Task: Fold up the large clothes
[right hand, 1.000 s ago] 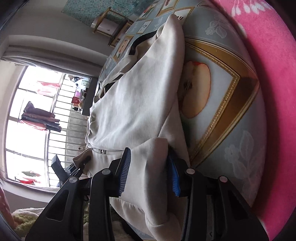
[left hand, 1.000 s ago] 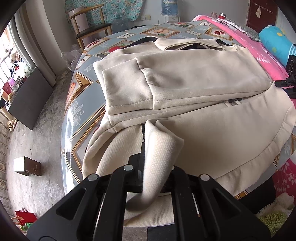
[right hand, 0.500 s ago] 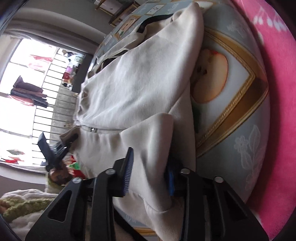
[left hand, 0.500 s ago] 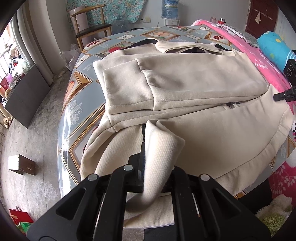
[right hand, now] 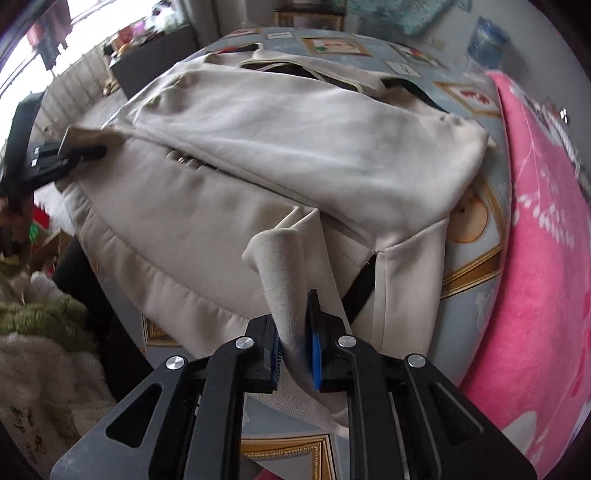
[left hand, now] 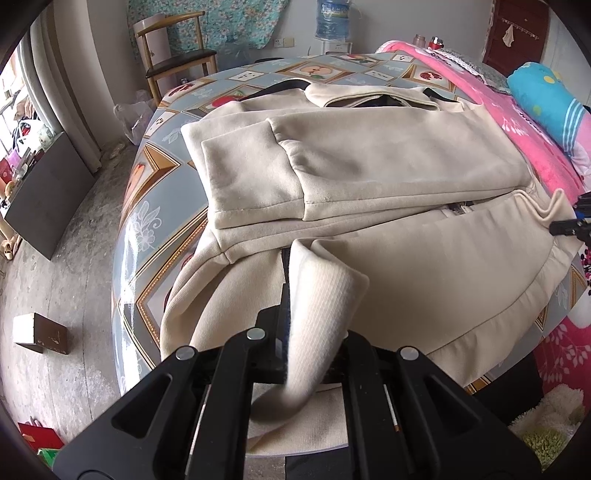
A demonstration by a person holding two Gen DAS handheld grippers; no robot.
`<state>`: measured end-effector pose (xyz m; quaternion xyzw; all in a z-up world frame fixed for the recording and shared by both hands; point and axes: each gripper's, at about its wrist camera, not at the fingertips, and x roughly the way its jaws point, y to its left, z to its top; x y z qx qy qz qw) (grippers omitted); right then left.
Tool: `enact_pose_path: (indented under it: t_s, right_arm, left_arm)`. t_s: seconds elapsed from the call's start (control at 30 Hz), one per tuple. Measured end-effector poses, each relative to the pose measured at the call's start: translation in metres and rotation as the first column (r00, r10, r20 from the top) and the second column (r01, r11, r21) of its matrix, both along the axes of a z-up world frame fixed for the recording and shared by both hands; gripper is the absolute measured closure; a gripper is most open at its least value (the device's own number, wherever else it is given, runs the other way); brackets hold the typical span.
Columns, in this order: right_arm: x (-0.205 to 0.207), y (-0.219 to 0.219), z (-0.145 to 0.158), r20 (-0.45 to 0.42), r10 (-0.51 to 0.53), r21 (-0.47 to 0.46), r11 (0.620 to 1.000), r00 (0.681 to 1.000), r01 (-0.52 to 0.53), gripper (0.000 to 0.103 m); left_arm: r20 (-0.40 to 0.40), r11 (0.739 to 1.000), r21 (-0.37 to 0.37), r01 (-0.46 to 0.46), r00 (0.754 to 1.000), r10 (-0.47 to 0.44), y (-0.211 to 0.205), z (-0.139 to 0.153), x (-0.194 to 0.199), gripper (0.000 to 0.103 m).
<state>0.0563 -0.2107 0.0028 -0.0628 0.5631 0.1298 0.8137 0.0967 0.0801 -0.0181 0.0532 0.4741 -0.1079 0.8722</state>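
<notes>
A large beige jacket lies spread on a round table with a patterned cloth, its sleeves folded across the chest. My left gripper is shut on the ribbed hem at the jacket's near left corner and lifts a fold of it. My right gripper is shut on the hem at the other bottom corner, the cloth pinched between its blue pads. The jacket also fills the right wrist view. Each gripper shows at the edge of the other's view: right, left.
A pink blanket covers the bed to the right, with a blue pillow on it. A wooden chair and a water bottle stand behind the table. A small box lies on the concrete floor at left.
My right gripper has swung round and lifted its hem corner, so its view now looks across the jacket from the bottom edge. My left gripper has risen slightly, still holding the hem.
</notes>
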Motion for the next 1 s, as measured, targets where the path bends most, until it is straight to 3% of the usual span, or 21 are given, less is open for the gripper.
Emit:
enact_pose_path:
  t_s: [0.07,0.27,0.4,0.53,0.7,0.73,0.83,1.0]
  right_arm:
    - [0.006,-0.003,-0.001,0.015,-0.021,-0.021,1.0,1.0,0.021,0.078]
    - [0.013,-0.006,-0.014,-0.002,-0.018,-0.034,0.999,1.0,0.018,0.06]
    - [0.013,-0.021,-0.021,-0.04,-0.041,0.062,0.997,0.998,0.043,0.057]
    - [0.004,-0.026,-0.007,-0.04,-0.02,0.127,0.992,0.999,0.025,0.057]
    - [0.004,-0.014,-0.003,0.0,0.014,0.057,0.998,1.0,-0.014,0.057]
    - [0.006,-0.014,-0.005,0.002,0.003,0.044,0.999,1.0,-0.003,0.058]
    - [0.012,-0.021,-0.004,0.031,-0.061,0.006,0.998,0.998,0.061,0.084]
    - [0.006,-0.041,0.01,0.098,-0.191,0.057,0.981,0.977,0.186,0.091]
  left_arm:
    - [0.0,1.0,0.0,-0.001,1.0,0.001,0.0,0.0,0.0,0.098]
    - [0.0,1.0,-0.004,-0.001,1.0,0.001,0.001,0.0,0.0,0.098]
    - [0.001,1.0,-0.003,0.0,1.0,0.0,0.0,0.0,0.0,0.098]
    - [0.001,1.0,-0.004,-0.001,1.0,0.001,0.0,0.0,0.0,0.098]
    - [0.002,1.0,-0.003,0.001,1.0,-0.001,0.0,0.0,-0.001,0.098]
    - [0.003,1.0,-0.003,0.002,1.0,-0.002,0.0,0.0,-0.001,0.098]
    - [0.001,1.0,-0.004,-0.001,1.0,0.001,0.0,0.001,-0.001,0.098]
    - [0.002,1.0,-0.003,0.001,1.0,-0.001,0.001,0.001,-0.001,0.098]
